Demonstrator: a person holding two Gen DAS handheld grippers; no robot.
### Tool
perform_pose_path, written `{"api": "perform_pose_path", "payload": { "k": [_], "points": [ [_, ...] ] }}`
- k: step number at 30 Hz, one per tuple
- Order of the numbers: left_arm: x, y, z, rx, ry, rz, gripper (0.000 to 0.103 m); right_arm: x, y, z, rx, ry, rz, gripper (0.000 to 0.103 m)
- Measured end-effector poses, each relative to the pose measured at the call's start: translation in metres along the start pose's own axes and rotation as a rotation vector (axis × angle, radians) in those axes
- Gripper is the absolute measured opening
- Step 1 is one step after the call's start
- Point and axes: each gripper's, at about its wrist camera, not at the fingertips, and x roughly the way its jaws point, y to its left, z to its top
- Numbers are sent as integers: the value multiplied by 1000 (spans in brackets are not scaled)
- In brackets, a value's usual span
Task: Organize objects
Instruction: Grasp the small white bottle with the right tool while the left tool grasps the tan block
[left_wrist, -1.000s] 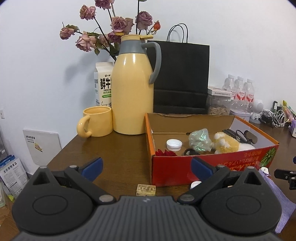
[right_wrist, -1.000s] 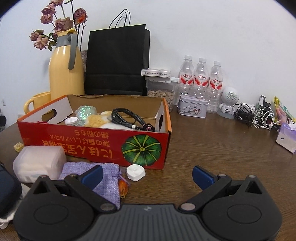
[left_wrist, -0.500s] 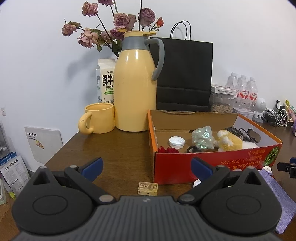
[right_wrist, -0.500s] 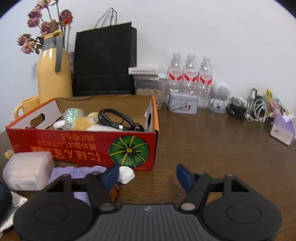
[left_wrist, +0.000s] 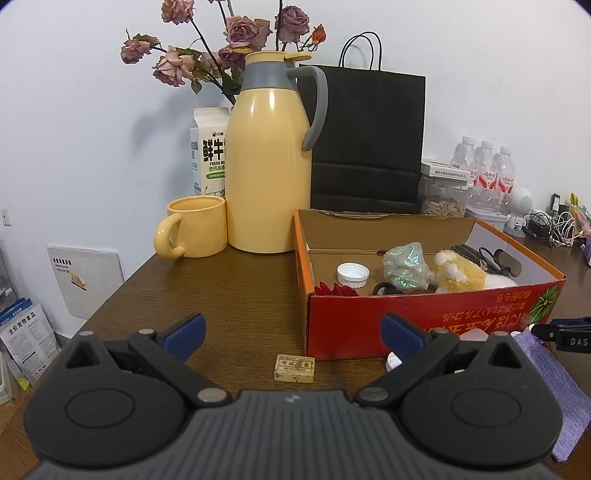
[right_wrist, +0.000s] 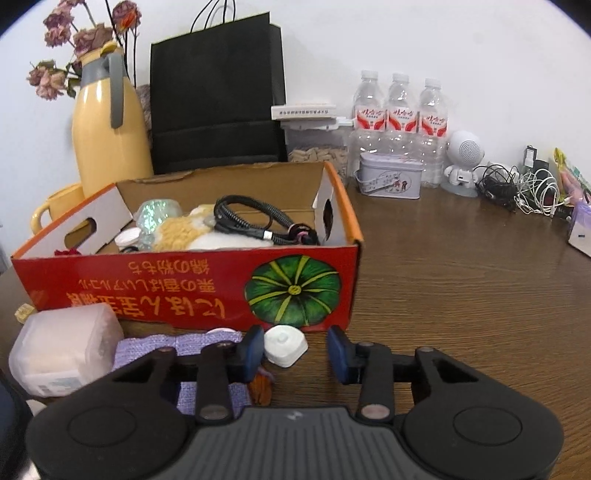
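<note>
A small white plastic piece (right_wrist: 285, 345) with rounded corners lies flat on the brown worktop (right_wrist: 461, 295), just in front of the red cardboard box (right_wrist: 192, 291), beside a lilac knitted pouch (right_wrist: 184, 345).

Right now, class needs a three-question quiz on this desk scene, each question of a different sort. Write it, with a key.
1. True or false: the mug stands inside the box.
2. What lies between the right gripper jaws? A) white cap B) cable C) tin
3. Fill in: the left gripper jaws are ____.

Key: 1 false; 2 A; 3 open.
</note>
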Motion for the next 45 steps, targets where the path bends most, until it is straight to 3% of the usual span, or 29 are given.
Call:
{"api": "perform_pose_path", "payload": {
  "k": [4,6,14,23,34,45],
  "points": [
    [0,0,0,1,-1,-1,103,3,1,-1,5,20,4,34],
    [0,-1,0,1,-1,-2,103,2,1,-2,5,19,14,25],
    [1,-1,-1,-2,3,-2,103,0,1,-2,0,13,19,25],
    [11,8,-2,-27,37,17,103,-24,0,-5,-4,-128,-31,25],
    [15,11,-3,-30,53,28,103,-68,1,-14,24,-265,1,25],
    [25,11,-6,-19,98,61,103,-80,7,-18,19,-291,37,25]
  ]
}}
